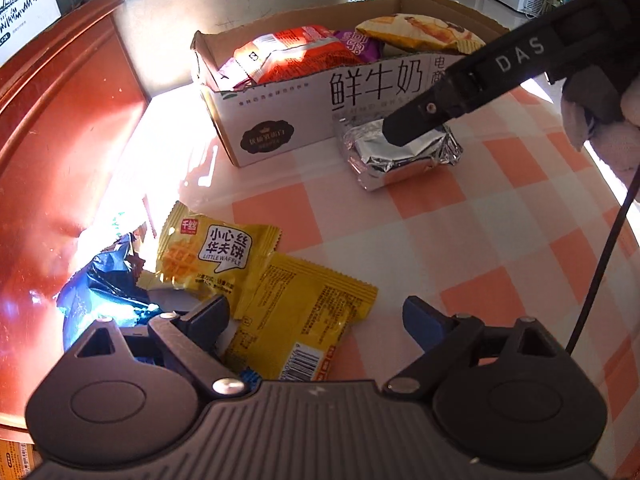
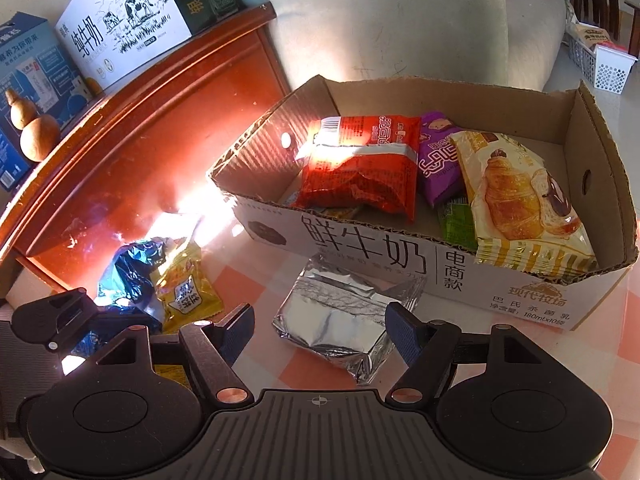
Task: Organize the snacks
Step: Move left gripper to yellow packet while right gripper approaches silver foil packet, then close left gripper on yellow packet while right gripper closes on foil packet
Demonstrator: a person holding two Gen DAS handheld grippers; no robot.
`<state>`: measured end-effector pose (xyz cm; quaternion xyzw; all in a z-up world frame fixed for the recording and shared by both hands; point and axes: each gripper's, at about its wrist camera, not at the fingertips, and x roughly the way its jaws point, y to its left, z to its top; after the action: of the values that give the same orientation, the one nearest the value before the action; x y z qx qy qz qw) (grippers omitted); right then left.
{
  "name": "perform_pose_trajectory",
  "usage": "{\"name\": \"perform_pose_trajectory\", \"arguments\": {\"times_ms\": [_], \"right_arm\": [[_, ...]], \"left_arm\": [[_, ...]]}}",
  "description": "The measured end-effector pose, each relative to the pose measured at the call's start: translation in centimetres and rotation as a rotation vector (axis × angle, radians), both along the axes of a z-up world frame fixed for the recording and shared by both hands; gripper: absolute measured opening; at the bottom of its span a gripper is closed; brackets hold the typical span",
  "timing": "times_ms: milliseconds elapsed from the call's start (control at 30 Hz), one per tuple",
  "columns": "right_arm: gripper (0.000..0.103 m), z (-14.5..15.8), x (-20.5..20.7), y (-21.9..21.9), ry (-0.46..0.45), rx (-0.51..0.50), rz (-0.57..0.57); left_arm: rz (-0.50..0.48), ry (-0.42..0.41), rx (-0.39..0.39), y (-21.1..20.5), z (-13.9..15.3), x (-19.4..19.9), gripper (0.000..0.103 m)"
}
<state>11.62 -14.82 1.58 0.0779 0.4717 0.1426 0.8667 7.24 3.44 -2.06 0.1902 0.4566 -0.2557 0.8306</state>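
A cardboard milk box (image 1: 280, 116) (image 2: 400, 264) holds a red packet (image 2: 360, 164), a purple packet (image 2: 436, 164) and a croissant packet (image 2: 520, 200). A silver foil packet (image 1: 400, 156) (image 2: 344, 320) lies on the checked table in front of the box. My right gripper (image 2: 320, 328) is open, its fingers on either side of the foil packet; it also shows in the left wrist view (image 1: 404, 128) above the packet. My left gripper (image 1: 316, 320) is open and empty over two yellow waffle packets (image 1: 216, 256) (image 1: 304, 320). A blue packet (image 1: 100, 288) lies beside them.
A red wooden headboard-like panel (image 1: 60, 120) borders the table on the left, with milk cartons (image 2: 120, 20) and a gourd (image 2: 36, 136) on it. A grey cushion (image 2: 380, 20) stands behind the box. A white basket (image 2: 600, 64) is far right.
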Motion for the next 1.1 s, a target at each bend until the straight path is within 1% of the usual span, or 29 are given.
{"name": "perform_pose_trajectory", "arguments": {"times_ms": [33,67,100,133,200,267,333,400,500,567,700,767,833,867,933,1000,1033,1100], "right_arm": [[0.075,-0.2,0.1,0.2,-0.003,-0.010,-0.004],[0.079,-0.3,0.1,0.3,-0.005,-0.015,-0.006],[0.080,-0.4,0.1,0.3,-0.003,-0.015,-0.008],[0.081,-0.5,0.2,0.4,0.003,-0.012,-0.009],[0.082,-0.6,0.2,0.6,0.019,-0.001,0.004],[0.082,-0.5,-0.1,1.0,0.039,0.021,0.038],[0.082,-0.4,-0.3,1.5,0.068,0.026,0.078],[0.081,-0.2,-0.7,1.9,0.063,0.013,0.116],[0.080,0.3,-0.7,2.0,0.031,-0.006,0.127],[0.080,0.2,-0.4,2.1,0.005,-0.044,0.110],[0.080,0.0,0.1,2.5,-0.043,-0.095,0.102],[0.080,-0.2,0.4,2.8,-0.064,-0.111,0.106],[0.080,-0.6,0.8,3.3,-0.070,-0.115,0.103],[0.080,-0.9,1.0,3.4,-0.058,-0.111,0.105],[0.080,-1.5,1.2,3.9,-0.023,-0.097,0.122],[0.079,-1.9,1.2,4.4,0.015,-0.116,0.134],[0.079,-2.0,1.2,4.5,0.035,-0.117,0.139],[0.078,-2.0,0.9,4.5,0.048,-0.106,0.154]], "left_arm": [[0.004,-0.005,0.002,0.1,-0.2,-0.1,0.091],[0.008,-0.013,0.005,0.2,-0.2,-0.1,0.090],[0.015,-0.017,0.008,0.2,-0.2,-0.1,0.089],[0.023,-0.014,0.004,0.3,-0.2,0.0,0.087],[0.058,-0.008,-0.003,0.6,0.0,0.2,0.081],[0.117,0.021,-0.018,1.1,0.0,0.8,0.075],[0.172,0.038,-0.035,1.7,-0.1,1.3,0.075],[0.186,0.034,-0.028,2.0,0.1,1.4,0.073],[0.176,0.026,-0.045,2.4,0.4,1.3,0.073],[0.142,0.035,-0.062,2.5,0.5,1.3,0.075],[0.106,0.005,-0.022,2.3,0.2,0.9,0.078],[0.093,0.006,-0.011,2.3,-0.3,0.9,0.079],[0.095,0.012,-0.030,2.4,-0.4,0.9,0.079],[0.094,0.021,-0.036,2.4,-0.4,0.9,0.077],[0.101,0.046,-0.056,2.4,-0.3,1.0,0.070],[0.112,0.076,-0.075,2.5,-0.2,1.1,0.061],[0.116,0.085,-0.077,2.6,-0.1,1.1,0.060],[0.102,0.084,-0.069,2.6,-0.1,0.8,0.059]]}}
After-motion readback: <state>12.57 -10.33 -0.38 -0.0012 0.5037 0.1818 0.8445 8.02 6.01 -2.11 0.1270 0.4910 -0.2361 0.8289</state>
